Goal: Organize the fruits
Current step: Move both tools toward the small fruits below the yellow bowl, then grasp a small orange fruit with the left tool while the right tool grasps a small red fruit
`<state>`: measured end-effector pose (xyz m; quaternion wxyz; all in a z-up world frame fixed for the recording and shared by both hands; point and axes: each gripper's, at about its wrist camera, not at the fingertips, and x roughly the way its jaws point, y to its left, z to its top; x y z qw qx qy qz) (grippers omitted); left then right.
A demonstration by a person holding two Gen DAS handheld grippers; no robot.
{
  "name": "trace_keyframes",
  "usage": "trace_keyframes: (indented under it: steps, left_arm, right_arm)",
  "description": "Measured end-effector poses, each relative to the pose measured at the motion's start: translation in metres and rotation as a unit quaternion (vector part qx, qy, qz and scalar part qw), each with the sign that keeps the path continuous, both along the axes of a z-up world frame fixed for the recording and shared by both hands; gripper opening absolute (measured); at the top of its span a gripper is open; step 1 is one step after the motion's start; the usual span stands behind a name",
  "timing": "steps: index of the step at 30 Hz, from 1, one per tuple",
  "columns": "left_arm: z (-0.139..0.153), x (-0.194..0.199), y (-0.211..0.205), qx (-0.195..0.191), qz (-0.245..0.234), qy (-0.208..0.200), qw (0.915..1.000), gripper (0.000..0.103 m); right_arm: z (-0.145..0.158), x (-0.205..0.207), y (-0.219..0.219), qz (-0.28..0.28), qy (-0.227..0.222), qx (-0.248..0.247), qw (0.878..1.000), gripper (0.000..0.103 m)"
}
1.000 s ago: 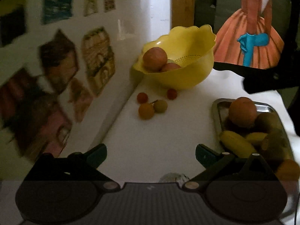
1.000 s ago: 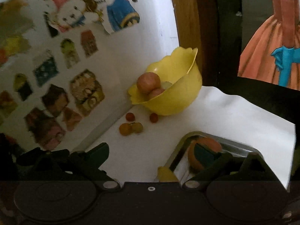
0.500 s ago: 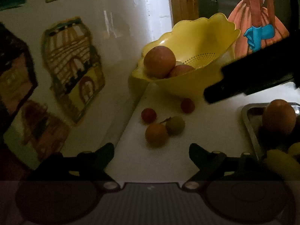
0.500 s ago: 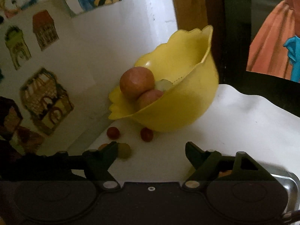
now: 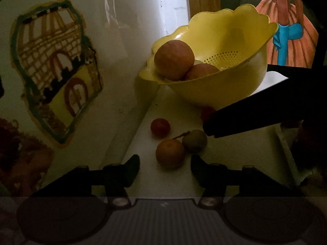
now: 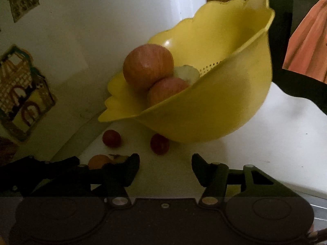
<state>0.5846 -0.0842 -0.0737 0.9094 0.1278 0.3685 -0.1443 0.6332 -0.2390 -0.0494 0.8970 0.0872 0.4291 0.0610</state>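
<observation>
Both grippers are reaching for the loose fruit on the worktop [image 5: 171,181] below the yellow colander [image 5: 220,85], which already holds 2 apples. The left gripper [image 5: 165,163], jaws spread and empty, lines up on the orange fruit [image 5: 170,153] just ahead; it likely needs to advance and close. The right gripper [image 6: 165,163], also spread, faces a small red fruit [image 6: 159,144].

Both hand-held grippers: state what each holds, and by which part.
Nothing is held. The left hand-held gripper stands open before the small orange fruit; the right hand-held gripper stands open, empty, near the yellow bowl.
</observation>
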Motion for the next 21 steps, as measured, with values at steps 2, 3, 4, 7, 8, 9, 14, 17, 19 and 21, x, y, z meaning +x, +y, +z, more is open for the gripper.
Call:
trace_keyframes:
  steps: [2, 3, 4, 7, 8, 9, 14, 17, 19, 21]
  left_arm:
    - [-0.001, 0.002, 0.000, -0.003, -0.001, 0.001, 1.0000, 0.058]
    - [-0.001, 0.004, 0.000, -0.005, 0.000, 0.002, 1.0000, 0.057]
    - [-0.002, 0.005, 0.000, -0.008, -0.001, 0.003, 1.0000, 0.056]
    - [-0.004, 0.011, -0.001, -0.010, -0.002, 0.002, 0.9999, 0.050]
    - [-0.003, 0.011, -0.001, -0.011, -0.002, 0.003, 0.9999, 0.047]
    - [-0.003, 0.011, -0.001, -0.014, -0.003, 0.005, 0.9999, 0.044]
    - [-0.003, 0.014, -0.002, -0.020, -0.009, 0.008, 0.9997, 0.036]
    - [-0.003, 0.015, -0.001, -0.027, -0.006, 0.009, 0.9996, 0.035]
    - [-0.003, 0.015, -0.001, -0.028, -0.004, 0.011, 0.9995, 0.035]
    - [-0.003, 0.014, 0.000, -0.028, -0.001, 0.011, 0.9995, 0.035]
  right_arm:
    - [0.000, 0.002, 0.002, 0.000, -0.003, 0.000, 1.000, 0.056]
    - [0.000, 0.004, 0.002, 0.000, -0.005, 0.000, 1.000, 0.055]
    - [-0.001, 0.006, 0.003, 0.000, -0.005, 0.000, 1.000, 0.055]
    - [-0.002, 0.011, 0.004, 0.000, -0.006, 0.000, 1.000, 0.051]
    - [-0.002, 0.013, 0.006, 0.000, -0.006, -0.001, 1.000, 0.050]
    - [-0.003, 0.014, 0.007, 0.001, -0.007, -0.002, 1.000, 0.048]
    - [-0.005, 0.019, 0.012, 0.001, -0.010, -0.015, 1.000, 0.037]
    - [-0.005, 0.019, 0.014, 0.003, -0.013, -0.023, 1.000, 0.030]
    - [-0.005, 0.017, 0.014, 0.006, -0.012, -0.029, 0.999, 0.026]
    - [-0.005, 0.015, 0.015, 0.011, -0.012, -0.032, 0.999, 0.025]
